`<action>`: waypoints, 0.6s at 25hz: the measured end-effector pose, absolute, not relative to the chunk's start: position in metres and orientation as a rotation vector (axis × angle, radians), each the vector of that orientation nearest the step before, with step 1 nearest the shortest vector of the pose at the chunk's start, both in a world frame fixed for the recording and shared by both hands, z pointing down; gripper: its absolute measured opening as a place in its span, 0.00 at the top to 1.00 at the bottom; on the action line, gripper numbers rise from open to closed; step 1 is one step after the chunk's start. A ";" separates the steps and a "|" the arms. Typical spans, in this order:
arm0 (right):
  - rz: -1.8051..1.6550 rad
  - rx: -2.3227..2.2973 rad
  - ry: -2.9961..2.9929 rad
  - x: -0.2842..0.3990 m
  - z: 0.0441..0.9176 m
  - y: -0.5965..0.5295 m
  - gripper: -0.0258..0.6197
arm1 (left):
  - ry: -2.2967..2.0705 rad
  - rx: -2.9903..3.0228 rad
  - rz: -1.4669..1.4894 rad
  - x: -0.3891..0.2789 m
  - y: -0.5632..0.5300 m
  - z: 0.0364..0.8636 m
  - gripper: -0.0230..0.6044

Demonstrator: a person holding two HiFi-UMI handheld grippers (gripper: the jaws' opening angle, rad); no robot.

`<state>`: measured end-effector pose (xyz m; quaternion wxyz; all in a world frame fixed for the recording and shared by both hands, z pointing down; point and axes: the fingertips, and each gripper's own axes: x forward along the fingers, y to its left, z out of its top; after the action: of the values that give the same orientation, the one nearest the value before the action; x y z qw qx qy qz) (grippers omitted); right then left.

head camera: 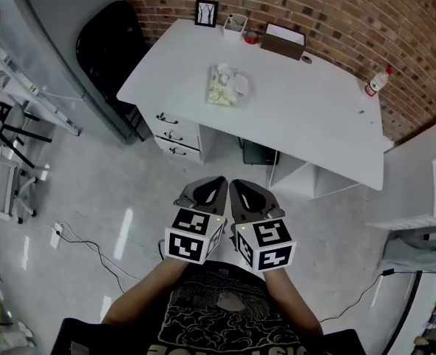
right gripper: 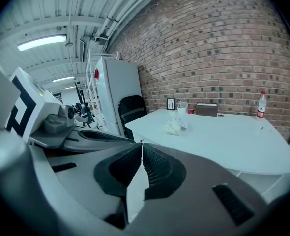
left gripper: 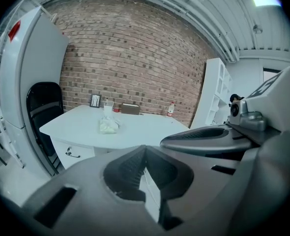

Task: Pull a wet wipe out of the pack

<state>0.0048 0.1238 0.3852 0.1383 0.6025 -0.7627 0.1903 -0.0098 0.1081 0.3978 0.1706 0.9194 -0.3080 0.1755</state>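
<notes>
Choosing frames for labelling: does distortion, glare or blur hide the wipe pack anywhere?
Head view: sharp, evenly lit, brick wall bowed by the lens, wipe pack clear on the table. Left gripper view: strong fisheye, dark corners, pack small and soft. Right gripper view: same fisheye, bright ceiling lamp, pack small but unhidden.

Wipe pack (head camera: 225, 86): too small for you to tell its opening or any wipe standing out.
Forearms (head camera: 138, 300): yours, cut off by the head view's bottom edge.
Framed picture (head camera: 206, 12): too small to read.
Chair (head camera: 106, 46): partly hidden behind the table (head camera: 314, 117).
</notes>
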 end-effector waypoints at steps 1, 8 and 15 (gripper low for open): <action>0.554 1.746 -2.197 0.003 0.385 0.116 0.93 | -0.865 2.616 0.499 -0.011 0.101 0.397 0.94; 0.586 1.778 -2.161 -0.009 0.383 0.073 0.93 | -0.810 2.625 0.485 -0.022 0.052 0.392 0.94; 0.578 1.797 -2.124 -0.024 0.385 0.033 0.93 | -0.784 2.644 0.470 -0.036 0.010 0.391 0.94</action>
<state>-0.0236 0.0326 0.3845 0.1494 0.6253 -0.7391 0.2011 -0.0356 0.0098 0.3911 0.1709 0.9312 -0.2762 0.1654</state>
